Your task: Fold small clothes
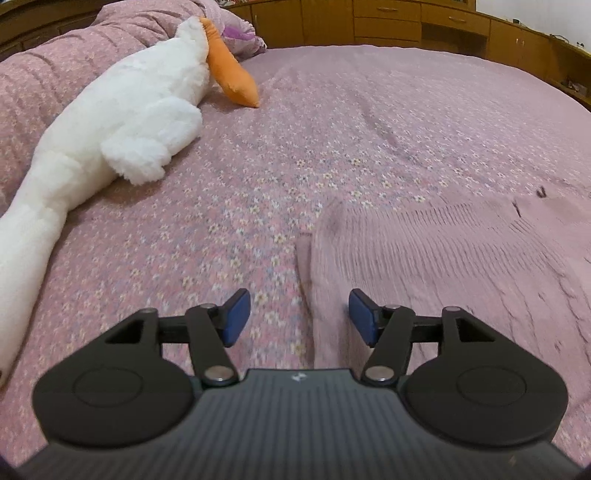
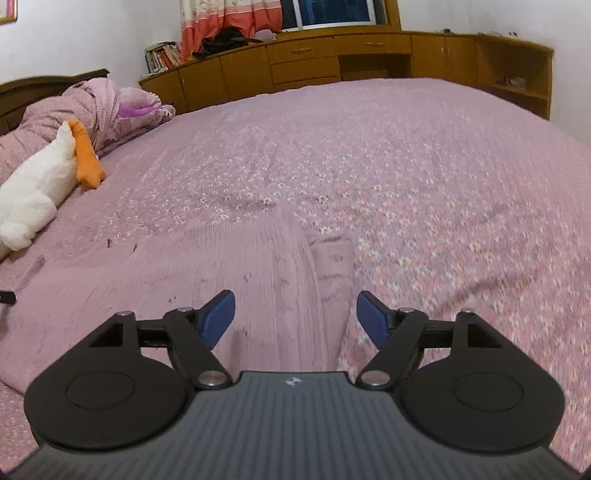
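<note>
Both grippers hang parted and empty over the bed point(image 2: 406, 147). The pink knit garment point(image 1: 443, 258) lies flat ahead-right of the left gripper point(image 1: 299, 317) and under the right gripper point(image 2: 295, 319).

Wooden cabinets point(image 2: 303, 66) along white wall point(image 2: 92, 40); curtained window point(image 2: 334, 13)

Left gripper point(image 1: 299, 317) jaws apart, angled downward, right gripper point(image 2: 297, 319) likewise, wider
</note>
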A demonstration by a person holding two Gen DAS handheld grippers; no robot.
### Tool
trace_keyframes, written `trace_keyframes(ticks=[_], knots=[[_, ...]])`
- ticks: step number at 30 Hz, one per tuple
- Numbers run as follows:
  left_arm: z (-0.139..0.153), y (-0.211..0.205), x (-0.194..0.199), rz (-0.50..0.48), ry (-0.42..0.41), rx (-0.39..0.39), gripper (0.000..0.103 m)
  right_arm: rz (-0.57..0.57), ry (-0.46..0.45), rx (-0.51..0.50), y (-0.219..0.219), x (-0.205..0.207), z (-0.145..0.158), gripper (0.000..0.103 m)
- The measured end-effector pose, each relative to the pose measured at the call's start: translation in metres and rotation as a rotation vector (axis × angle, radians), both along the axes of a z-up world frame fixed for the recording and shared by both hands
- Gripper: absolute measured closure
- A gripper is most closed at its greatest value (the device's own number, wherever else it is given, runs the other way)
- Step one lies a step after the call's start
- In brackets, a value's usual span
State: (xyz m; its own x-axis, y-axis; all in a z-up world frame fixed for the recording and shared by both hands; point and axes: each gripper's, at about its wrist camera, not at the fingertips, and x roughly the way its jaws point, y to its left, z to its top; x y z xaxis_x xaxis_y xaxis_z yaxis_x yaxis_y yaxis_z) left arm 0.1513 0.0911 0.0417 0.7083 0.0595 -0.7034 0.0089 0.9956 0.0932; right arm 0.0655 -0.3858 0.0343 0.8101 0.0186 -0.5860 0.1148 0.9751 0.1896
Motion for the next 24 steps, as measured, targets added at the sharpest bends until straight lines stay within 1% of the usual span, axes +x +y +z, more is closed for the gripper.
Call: trace_keyframes(ticks=[3, 8, 14, 16, 24], knots=[[0.002, 0.002, -0.013, 0.011, 0.019, -0.03, 0.042, -0.022, -0.005, 0.033, -0.005, -0.011, -0.002, 0.016], [0.004, 0.004, -0.034, 0.021, 0.052, -0.081, 0.042, -0.042, 0.022, 0.094, -0.015, -0.022, -0.011, 0.016], [-0.003, 0.002, -0.049, -0.004, 0.133, -0.189, 0.042, -0.064, 0.033, 0.161, -0.021, -0.033, -0.023, 0.016], [-0.006, 0.0, -0.054, -0.001, 0.144, -0.196, 0.042, -0.065, 0.04, 0.177, -0.022, -0.035, -0.026, 0.016], [-0.015, -0.004, -0.06, 0.011, 0.165, -0.176, 0.042, -0.035, 0.058, 0.236, -0.022, -0.032, -0.034, 0.016]])
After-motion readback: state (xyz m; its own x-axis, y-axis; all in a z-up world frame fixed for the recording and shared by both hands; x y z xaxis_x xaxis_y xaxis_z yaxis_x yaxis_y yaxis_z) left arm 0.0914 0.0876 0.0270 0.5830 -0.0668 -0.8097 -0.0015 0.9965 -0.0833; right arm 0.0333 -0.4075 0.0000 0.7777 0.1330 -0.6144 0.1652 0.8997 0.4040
